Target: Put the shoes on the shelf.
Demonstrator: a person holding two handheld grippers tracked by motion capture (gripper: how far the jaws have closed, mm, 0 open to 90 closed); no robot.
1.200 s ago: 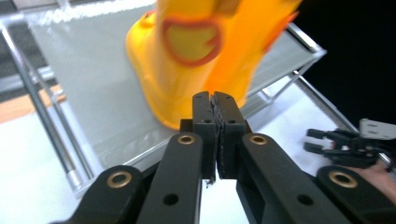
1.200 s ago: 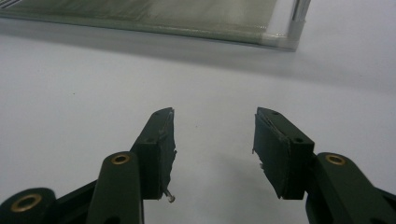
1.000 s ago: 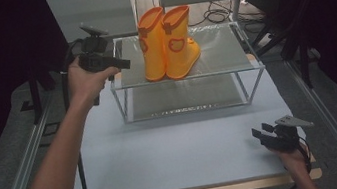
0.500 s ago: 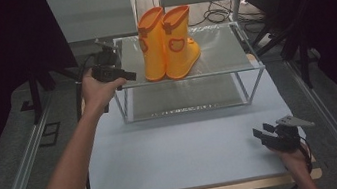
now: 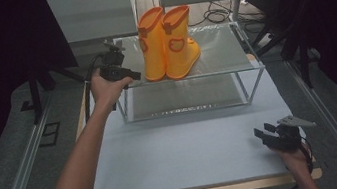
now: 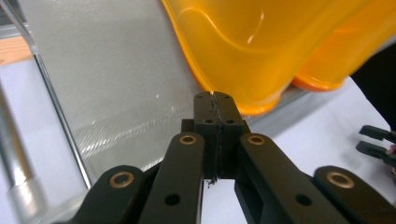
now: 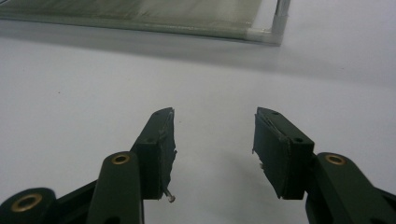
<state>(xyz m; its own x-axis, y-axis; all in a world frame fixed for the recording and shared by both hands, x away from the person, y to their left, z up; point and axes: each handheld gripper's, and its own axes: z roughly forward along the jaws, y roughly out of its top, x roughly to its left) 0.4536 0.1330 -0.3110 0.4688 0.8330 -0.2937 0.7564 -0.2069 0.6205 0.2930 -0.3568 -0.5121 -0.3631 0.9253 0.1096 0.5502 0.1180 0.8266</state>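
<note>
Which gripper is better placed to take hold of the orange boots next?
Left. The left gripper is at the shelf edge, right beside the orange boots, though shut. The right gripper sits open low on the table, far from them.

The left hand-held gripper [image 5: 134,74] has moved rightward and a little down in the high view, from out beside the shelf's [image 5: 223,51] left edge to over its near-left corner. Its tips have closed in on the boots [image 5: 169,44] and now sit just beside the nearer boot's sole; in the left gripper view its jaws are pressed together right below that sole. The left forearm [image 5: 83,163] has swung inward with it, reaching farther over the bench [image 5: 174,149].
</note>
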